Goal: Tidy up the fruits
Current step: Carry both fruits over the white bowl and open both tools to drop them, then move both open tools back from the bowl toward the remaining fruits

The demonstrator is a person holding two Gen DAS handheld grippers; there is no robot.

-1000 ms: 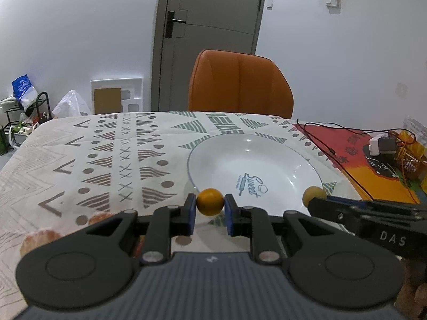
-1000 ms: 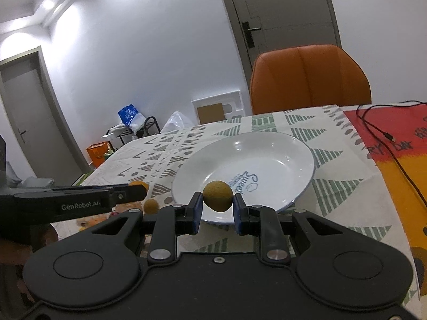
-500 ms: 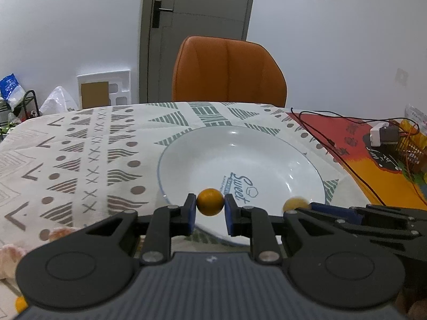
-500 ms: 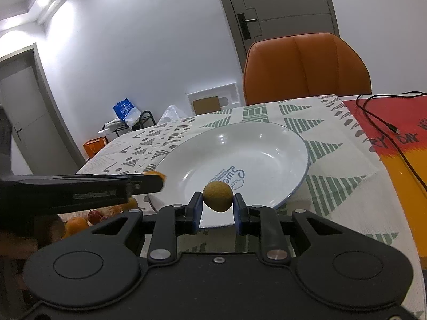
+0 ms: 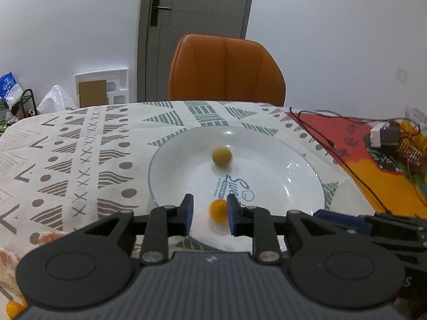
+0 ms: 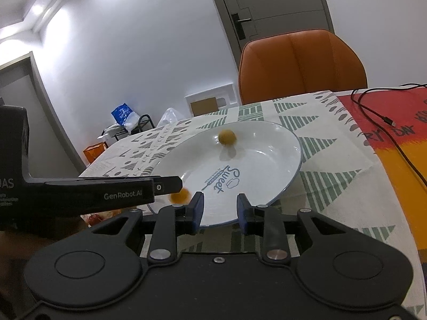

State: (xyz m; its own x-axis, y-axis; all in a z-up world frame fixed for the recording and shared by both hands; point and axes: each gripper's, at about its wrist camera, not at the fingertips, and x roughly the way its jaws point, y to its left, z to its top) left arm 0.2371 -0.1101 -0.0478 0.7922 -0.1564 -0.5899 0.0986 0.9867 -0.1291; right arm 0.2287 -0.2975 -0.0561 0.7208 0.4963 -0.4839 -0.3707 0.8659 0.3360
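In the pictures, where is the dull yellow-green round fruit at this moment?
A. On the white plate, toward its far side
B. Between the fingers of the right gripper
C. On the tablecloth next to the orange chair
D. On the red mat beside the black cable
A: the yellow-green fruit lies free on the white plate, toward its far side, while nothing is between the opening jaws of the right gripper.

A white plate (image 5: pixel 301 184) with a thin blue rim and blue lettering holds an orange fruit (image 5: pixel 218 210) and a dull yellow fruit (image 5: pixel 222 156), on a cream cloth (image 5: pixel 80 154) patterned with grey-brown and green triangles, beside an orange chair (image 5: pixel 226 72).
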